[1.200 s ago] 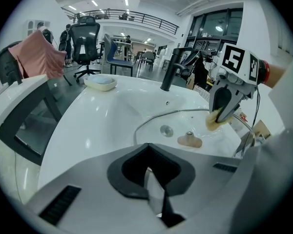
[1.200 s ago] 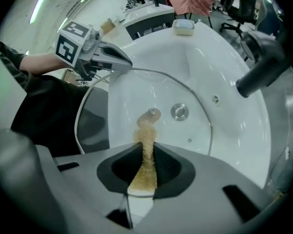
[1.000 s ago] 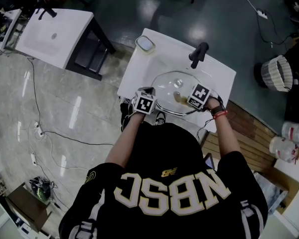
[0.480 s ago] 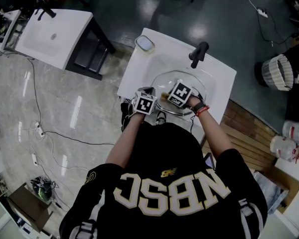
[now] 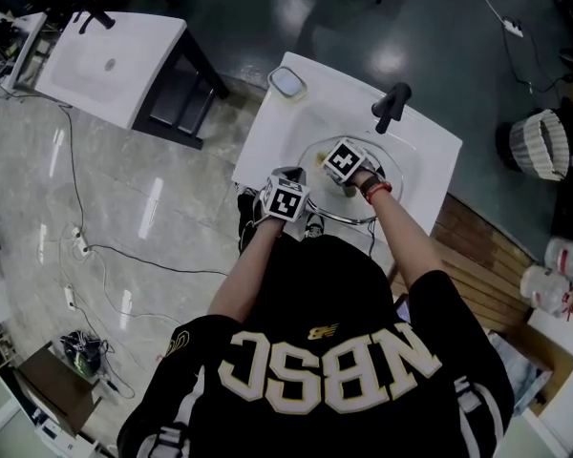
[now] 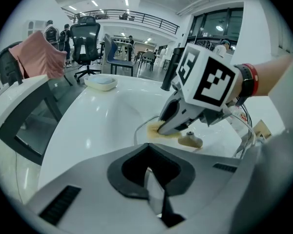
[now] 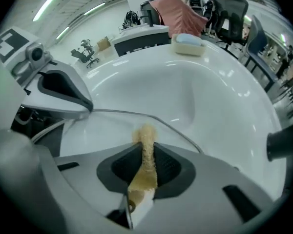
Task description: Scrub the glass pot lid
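Surroundings of the wash station

A white basin surface (image 5: 285,134) carries a black tap (image 5: 390,106) at its far edge and a small oval dish (image 5: 286,82) on its back-left corner. A second white basin (image 5: 124,74) stands well apart to the left and a woven basket (image 5: 540,143) to the right. Thin cables (image 5: 86,246) trail over the pale marble floor (image 5: 162,208).

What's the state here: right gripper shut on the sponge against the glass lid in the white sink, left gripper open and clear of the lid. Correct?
One thing is wrong. The left gripper is not open: the left gripper view shows its jaws shut on the rim of the glass lid. The rest holds: the right gripper is shut on the sponge, which is against the lid in the white sink.
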A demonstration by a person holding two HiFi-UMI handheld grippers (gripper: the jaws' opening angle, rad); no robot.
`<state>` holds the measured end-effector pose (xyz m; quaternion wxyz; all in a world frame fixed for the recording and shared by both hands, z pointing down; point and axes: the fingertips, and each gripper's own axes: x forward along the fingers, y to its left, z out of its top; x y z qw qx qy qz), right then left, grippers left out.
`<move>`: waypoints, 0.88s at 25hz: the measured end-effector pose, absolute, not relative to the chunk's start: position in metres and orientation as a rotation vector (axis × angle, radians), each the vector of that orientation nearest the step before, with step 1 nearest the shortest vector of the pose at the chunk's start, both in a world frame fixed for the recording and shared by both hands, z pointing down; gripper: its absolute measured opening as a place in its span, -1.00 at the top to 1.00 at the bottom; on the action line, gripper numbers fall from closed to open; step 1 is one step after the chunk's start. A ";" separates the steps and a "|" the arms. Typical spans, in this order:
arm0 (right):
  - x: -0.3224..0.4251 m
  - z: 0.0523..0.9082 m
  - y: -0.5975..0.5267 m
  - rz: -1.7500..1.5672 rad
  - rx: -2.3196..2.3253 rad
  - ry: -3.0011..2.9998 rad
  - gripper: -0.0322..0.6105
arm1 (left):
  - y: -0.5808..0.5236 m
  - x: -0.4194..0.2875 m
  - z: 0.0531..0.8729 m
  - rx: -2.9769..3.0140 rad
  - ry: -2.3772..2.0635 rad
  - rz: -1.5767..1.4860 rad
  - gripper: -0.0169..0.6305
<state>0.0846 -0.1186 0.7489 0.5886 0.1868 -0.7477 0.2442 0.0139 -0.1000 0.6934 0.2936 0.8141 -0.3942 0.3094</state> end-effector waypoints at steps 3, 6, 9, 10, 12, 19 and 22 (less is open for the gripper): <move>0.077 0.759 -0.128 0.643 0.452 -1.831 0.67 | -0.098 0.015 0.693 2.165 -1.045 0.823 0.91; 0.111 0.761 -0.143 0.550 0.514 -1.725 0.68 | -0.098 0.014 0.692 2.149 -1.057 0.816 0.91; 0.135 0.765 -0.150 0.445 0.519 -1.645 0.68 | -0.101 0.013 0.693 2.159 -1.072 0.795 0.91; 0.138 0.767 -0.149 0.432 0.507 -1.642 0.68 | -0.101 0.013 0.694 2.164 -1.075 0.789 0.91; 0.151 0.767 -0.147 0.408 0.498 -1.612 0.68 | -0.099 0.013 0.693 2.157 -1.074 0.791 0.91; 0.196 0.753 -0.131 0.393 0.483 -1.491 0.68 | -0.098 0.014 0.692 2.153 -1.071 0.791 0.91; 0.208 0.740 -0.118 0.405 0.471 -1.453 0.68 | -0.097 0.014 0.692 2.151 -1.073 0.787 0.91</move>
